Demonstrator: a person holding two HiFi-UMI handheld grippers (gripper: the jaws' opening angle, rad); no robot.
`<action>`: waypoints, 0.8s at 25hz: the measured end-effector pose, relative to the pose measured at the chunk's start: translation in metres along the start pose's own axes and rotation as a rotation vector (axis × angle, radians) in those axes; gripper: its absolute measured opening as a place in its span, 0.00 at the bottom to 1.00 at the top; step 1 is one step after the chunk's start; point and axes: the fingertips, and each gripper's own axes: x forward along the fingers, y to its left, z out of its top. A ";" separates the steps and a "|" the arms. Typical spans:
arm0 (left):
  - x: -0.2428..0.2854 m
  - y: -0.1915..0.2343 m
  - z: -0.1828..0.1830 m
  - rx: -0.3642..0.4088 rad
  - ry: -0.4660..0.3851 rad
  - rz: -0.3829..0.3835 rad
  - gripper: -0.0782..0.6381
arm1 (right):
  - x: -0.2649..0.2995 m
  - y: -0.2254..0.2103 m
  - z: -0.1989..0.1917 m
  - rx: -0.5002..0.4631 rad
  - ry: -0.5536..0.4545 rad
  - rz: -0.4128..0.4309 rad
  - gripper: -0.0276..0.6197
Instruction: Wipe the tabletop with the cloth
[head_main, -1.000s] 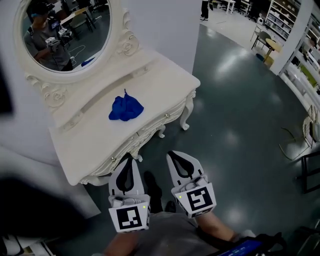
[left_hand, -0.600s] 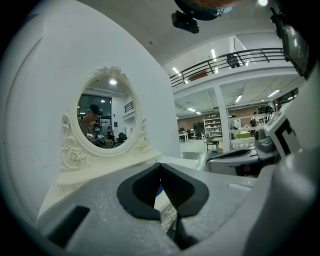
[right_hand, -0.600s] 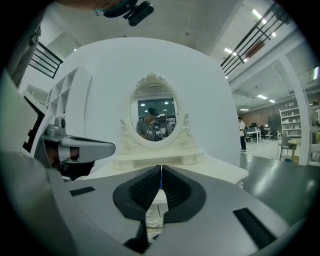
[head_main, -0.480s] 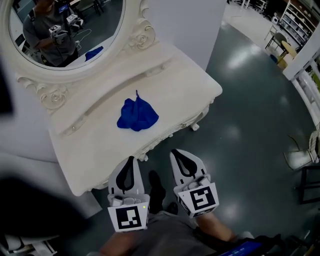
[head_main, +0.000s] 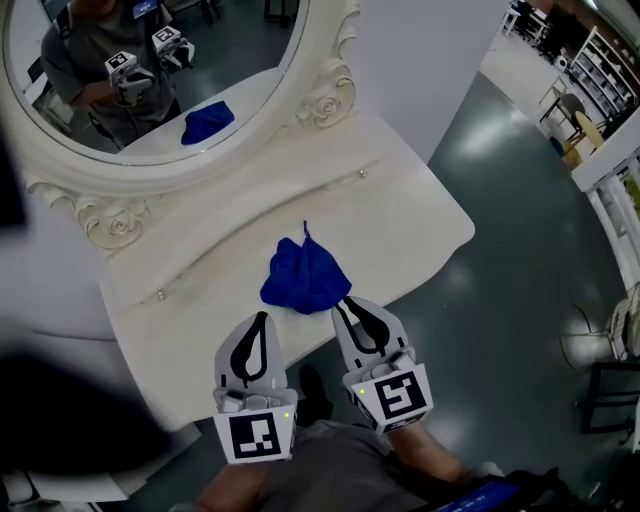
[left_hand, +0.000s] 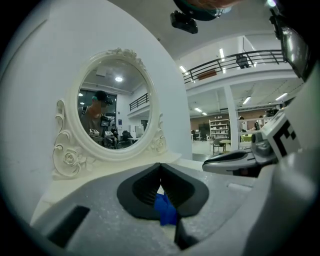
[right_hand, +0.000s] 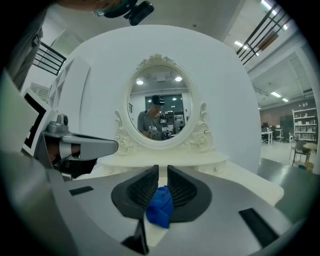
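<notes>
A crumpled blue cloth (head_main: 305, 277) lies near the front edge of the white dressing table (head_main: 410, 215). Both grippers are held side by side just short of that edge, pointing at the cloth. My left gripper (head_main: 262, 318) is shut and empty, its tips a little left of the cloth. My right gripper (head_main: 338, 306) is shut too, with its tip close to the cloth's near edge and nothing held. In the left gripper view the cloth (left_hand: 165, 210) shows beyond the closed jaws (left_hand: 160, 165). In the right gripper view the cloth (right_hand: 160, 206) lies straight ahead, past the gripper (right_hand: 163, 168).
An oval mirror (head_main: 150, 70) in a carved white frame stands at the back of the table and reflects the person and the cloth. Grey floor spreads to the right, with a chair (head_main: 592, 340) and shelving (head_main: 600, 60) far off.
Both grippers have come forward to the table's front edge together. The cloth, far ahead a second ago, now lies just before their tips. The jaws stayed shut.
</notes>
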 end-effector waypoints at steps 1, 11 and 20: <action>0.004 0.006 0.003 -0.002 -0.007 0.002 0.13 | 0.008 0.001 0.005 -0.006 0.002 0.004 0.07; 0.028 0.045 0.025 -0.019 -0.045 0.046 0.13 | 0.061 0.007 0.033 -0.053 0.024 0.057 0.44; 0.063 0.066 -0.005 -0.056 0.061 0.109 0.13 | 0.118 0.005 -0.017 -0.044 0.190 0.162 0.50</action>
